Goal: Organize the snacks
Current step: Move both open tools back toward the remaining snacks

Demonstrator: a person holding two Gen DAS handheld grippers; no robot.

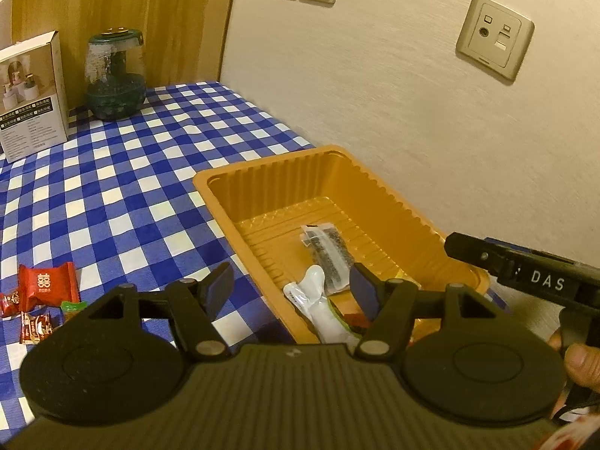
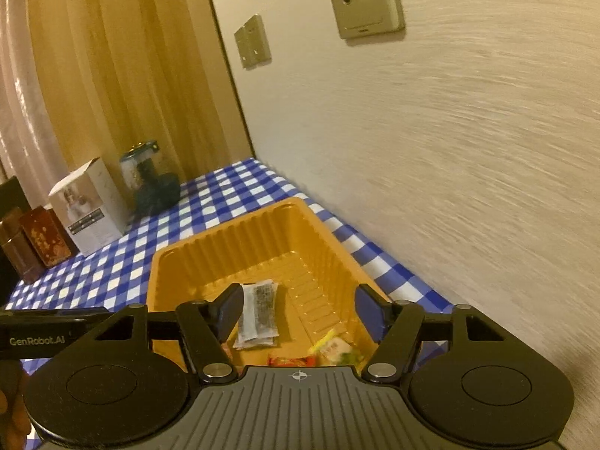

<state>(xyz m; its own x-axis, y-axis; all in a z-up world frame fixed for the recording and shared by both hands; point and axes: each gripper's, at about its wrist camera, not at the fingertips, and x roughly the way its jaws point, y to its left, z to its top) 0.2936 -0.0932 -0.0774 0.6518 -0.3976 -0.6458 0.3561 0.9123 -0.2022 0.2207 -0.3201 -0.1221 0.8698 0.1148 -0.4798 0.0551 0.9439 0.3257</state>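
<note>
An orange plastic tray (image 1: 262, 172) sits on the blue checked tablecloth against the wall. Inside it lie a clear packet of dark bits (image 1: 328, 251), a white packet (image 1: 318, 300) and a red wrapper (image 1: 356, 318). My left gripper (image 1: 290, 285) is open and holds nothing; it hovers over the tray's near left wall. Loose snacks lie on the cloth to its left: a red candy (image 1: 48, 285), smaller red ones (image 1: 35, 326) and a green one (image 1: 73, 305). My right gripper (image 2: 300, 300) hangs open over the tray (image 2: 225, 240), above the dark packet (image 2: 258, 311), a red wrapper (image 2: 290, 360) and a pale packet (image 2: 335, 348).
A white box (image 1: 32, 93) and a green glass jar (image 1: 116, 75) stand at the table's far end, with brown tins (image 2: 33, 247) beside them. The wall with sockets (image 1: 495, 35) runs close along the tray's right side. A wooden panel stands behind the jar.
</note>
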